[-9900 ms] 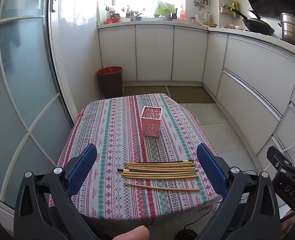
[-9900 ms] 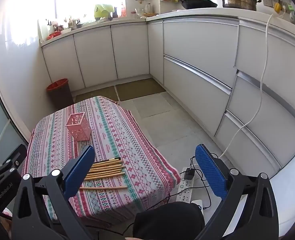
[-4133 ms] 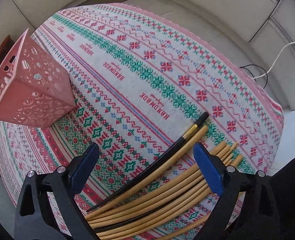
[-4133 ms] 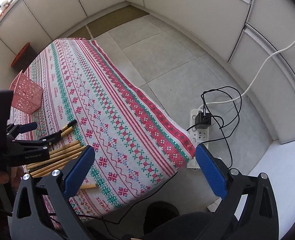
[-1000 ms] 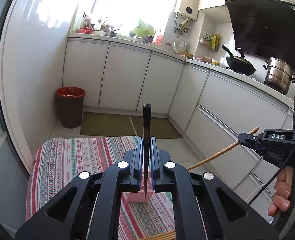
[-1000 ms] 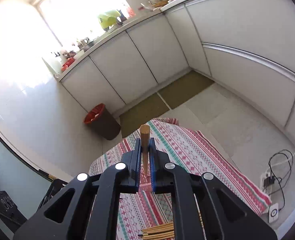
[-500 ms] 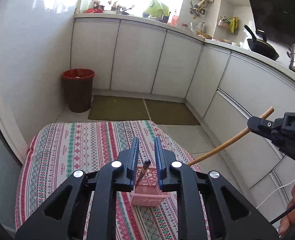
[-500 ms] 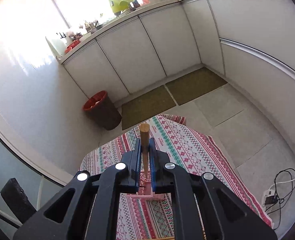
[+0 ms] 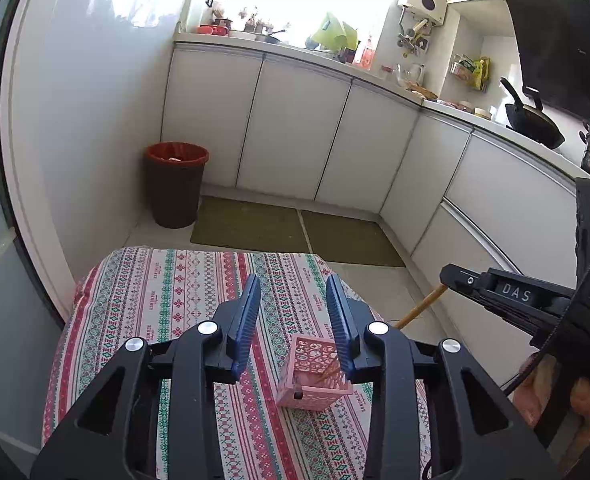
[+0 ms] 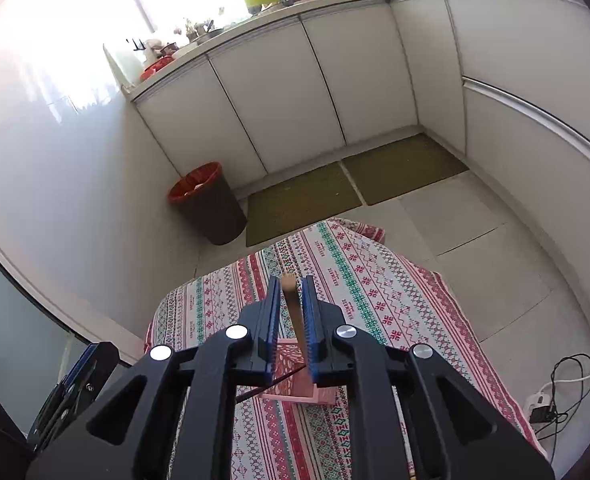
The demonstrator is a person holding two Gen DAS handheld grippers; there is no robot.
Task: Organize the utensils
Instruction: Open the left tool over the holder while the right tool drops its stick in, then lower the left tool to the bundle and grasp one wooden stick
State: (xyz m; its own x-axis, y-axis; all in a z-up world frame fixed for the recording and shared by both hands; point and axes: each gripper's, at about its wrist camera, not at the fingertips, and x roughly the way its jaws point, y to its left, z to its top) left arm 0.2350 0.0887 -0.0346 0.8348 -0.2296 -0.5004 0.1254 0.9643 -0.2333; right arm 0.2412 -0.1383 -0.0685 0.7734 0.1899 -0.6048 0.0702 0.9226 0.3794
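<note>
Left wrist view
- Landmark: pink holder (image 9: 313,376), a perforated square basket standing on the patterned tablecloth (image 9: 167,304).
- Left gripper (image 9: 293,320): hovers above the pink holder, its blue pads (image 9: 247,320) apart and opening, nothing between them.
- Dark chopstick (image 9: 298,393): only its end shows at the holder's near rim, inside the basket.
- Wooden chopstick (image 9: 421,307): slants from the right gripper (image 9: 449,276) down into the pink holder; its lower part shows through the basket's opening.
- Hand (image 9: 551,396): below and right of the holder, carrying the right gripper.
- Red-lined bin (image 9: 177,184): on the floor well beyond the holder, by the white cabinets (image 9: 295,128).

Right wrist view
- Right gripper (image 10: 292,312): directly above the pink holder (image 10: 291,380), fingers slightly apart and opening.
- Wooden chopstick (image 10: 295,320): upright between the pads, closer to the right-hand one; whether it touches cannot be told. Its lower end goes into the holder.
- Dark chopstick (image 10: 271,382): leans out leftward over the holder's near rim.
- Left gripper (image 10: 75,384): well left of the holder, at the frame edge.
- Power strip (image 10: 543,402): on the floor, right of the holder.
</note>
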